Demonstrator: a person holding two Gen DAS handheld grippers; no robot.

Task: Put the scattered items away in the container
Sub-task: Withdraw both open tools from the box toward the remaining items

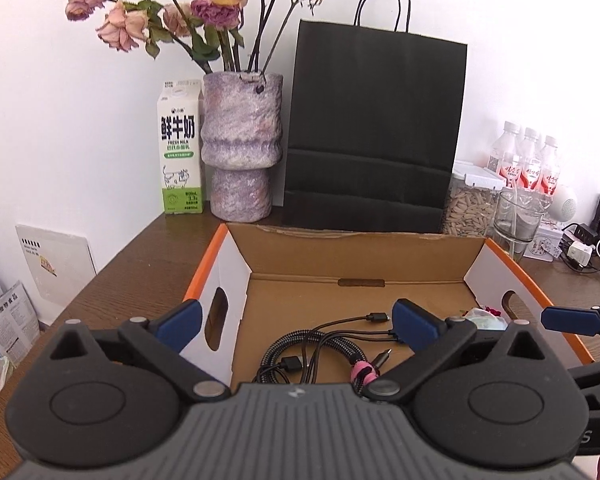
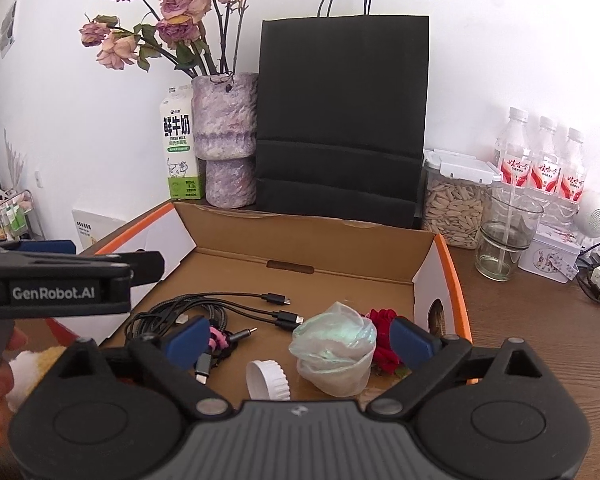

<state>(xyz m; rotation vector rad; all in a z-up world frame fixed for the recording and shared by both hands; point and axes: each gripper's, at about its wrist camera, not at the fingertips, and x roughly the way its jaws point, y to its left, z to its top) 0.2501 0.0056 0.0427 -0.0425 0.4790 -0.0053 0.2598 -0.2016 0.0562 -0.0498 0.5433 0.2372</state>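
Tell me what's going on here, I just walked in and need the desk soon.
A person is tidying loose things into a cardboard box on the desk. The left hand-held gripper and right hand-held gripper both hang open over it, holding nothing. Inside lie a bundle of charging cables, a white cap, a crumpled plastic bag and a red flower.
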